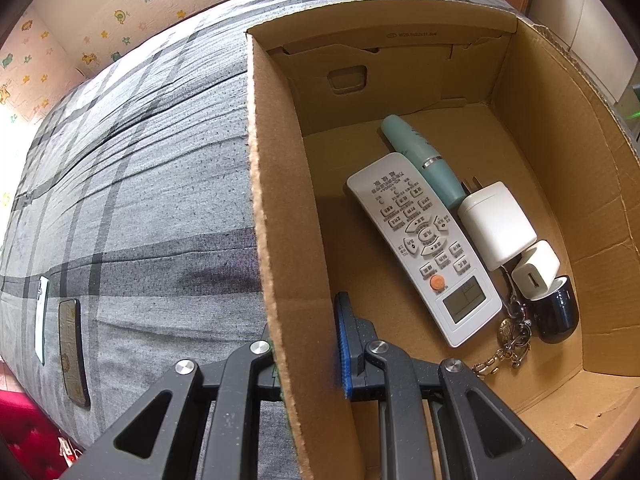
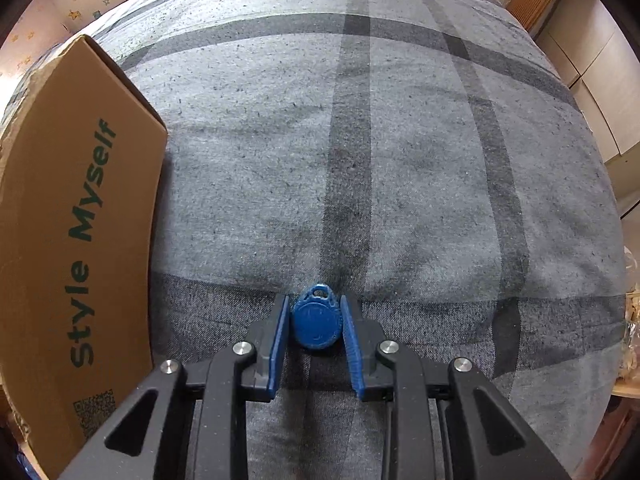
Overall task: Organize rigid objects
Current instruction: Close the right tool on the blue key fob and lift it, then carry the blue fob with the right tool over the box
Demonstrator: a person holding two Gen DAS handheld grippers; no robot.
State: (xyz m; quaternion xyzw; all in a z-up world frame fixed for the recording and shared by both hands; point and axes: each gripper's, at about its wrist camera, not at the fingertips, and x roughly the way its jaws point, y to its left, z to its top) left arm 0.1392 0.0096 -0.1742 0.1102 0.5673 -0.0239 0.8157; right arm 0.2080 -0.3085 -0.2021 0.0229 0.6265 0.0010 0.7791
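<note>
My left gripper [image 1: 305, 322] is shut on the left wall of an open cardboard box [image 1: 280, 200], one finger outside and the blue pad inside. In the box lie a white remote [image 1: 424, 244], a teal tube [image 1: 420, 160], two white chargers [image 1: 496, 224], a black rounded object [image 1: 556, 312] and a metal keychain [image 1: 508, 336]. In the right wrist view my right gripper [image 2: 315, 301] is shut on a blue key fob [image 2: 316, 326] that rests on the grey plaid bedcover [image 2: 400, 160], to the right of the box [image 2: 80, 200].
Two phones [image 1: 42, 318] [image 1: 74, 356] lie on the bedcover left of the box, near the bed's edge. A red padded surface [image 1: 24, 432] shows below that edge. The wall and cabinets stand beyond the bed.
</note>
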